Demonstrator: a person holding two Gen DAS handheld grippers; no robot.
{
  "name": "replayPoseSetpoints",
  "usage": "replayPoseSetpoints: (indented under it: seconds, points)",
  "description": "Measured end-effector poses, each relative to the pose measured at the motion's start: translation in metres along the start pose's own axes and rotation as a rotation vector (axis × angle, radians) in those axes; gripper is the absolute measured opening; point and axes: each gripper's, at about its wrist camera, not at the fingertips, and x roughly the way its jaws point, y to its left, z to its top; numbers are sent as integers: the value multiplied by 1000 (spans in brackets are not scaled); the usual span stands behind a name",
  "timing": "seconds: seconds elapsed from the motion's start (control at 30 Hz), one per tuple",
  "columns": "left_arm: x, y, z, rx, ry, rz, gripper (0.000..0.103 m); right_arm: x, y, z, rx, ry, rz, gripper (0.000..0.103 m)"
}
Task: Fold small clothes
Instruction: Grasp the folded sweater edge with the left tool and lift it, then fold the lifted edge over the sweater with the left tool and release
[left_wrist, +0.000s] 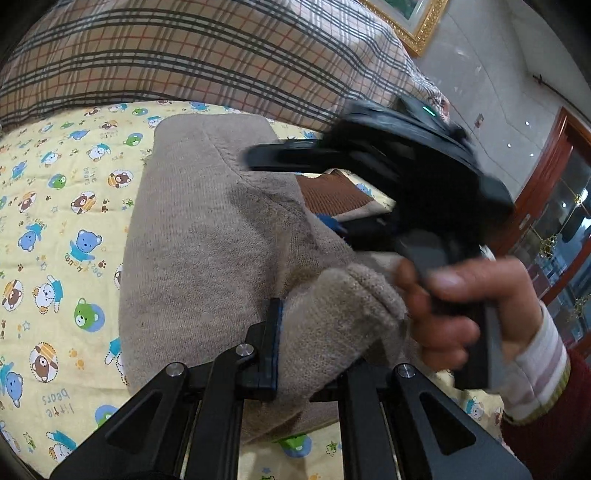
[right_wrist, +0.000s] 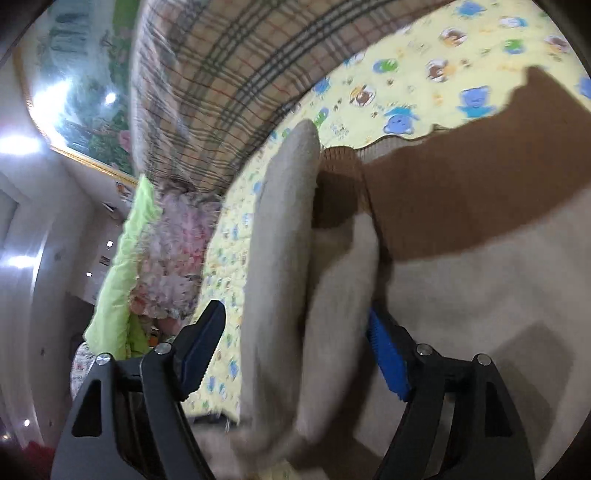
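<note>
Soft, limp beige knit garment (left_wrist: 207, 236): left gripper (left_wrist: 314, 350) clenches its near fold; right gripper (right_wrist: 295, 354) gapes around cloth; grasp edges.

A beige knit sweater (left_wrist: 207, 236) with a brown ribbed band (left_wrist: 336, 194) lies partly folded on a bed, one side doubled over its body. A cuffed sleeve end (left_wrist: 354, 295) rises off the fabric. In the right wrist view, the blurred garment (right_wrist: 480, 295) shows a sleeve (right_wrist: 280, 240) standing upright.
</note>
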Motion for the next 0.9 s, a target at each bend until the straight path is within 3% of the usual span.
replayPoseSetpoints:
  seconds: [0.03,0.07,0.1,0.2,0.33,0.5,0.63,0.9]
  points:
    - [0,-1,0,1,0,4,7,7,4,4,-22,7,-18,56]
    - [-1,-2,2,2,0,8,7,12,7,7,-37,18,-28,26]
    - [-3,-4,4,5,-6,10,7,16,10,10,-38,25,-34,22]
    - [-15,-17,15,9,-40,-29,7,-2,30,12,-118,-16,-47,19]
    - [-13,-56,25,55,-50,-103,7,-64,48,11,-205,-110,-54,19]
    - [34,-104,15,103,28,-139,8,-117,-4,7,-128,-140,-168,19]
    - [60,-124,-1,125,80,-127,8,-130,-46,-7,-55,-132,-241,19]
    - [62,-134,3,158,51,-111,8,-147,-36,-4,-128,-193,-258,17]
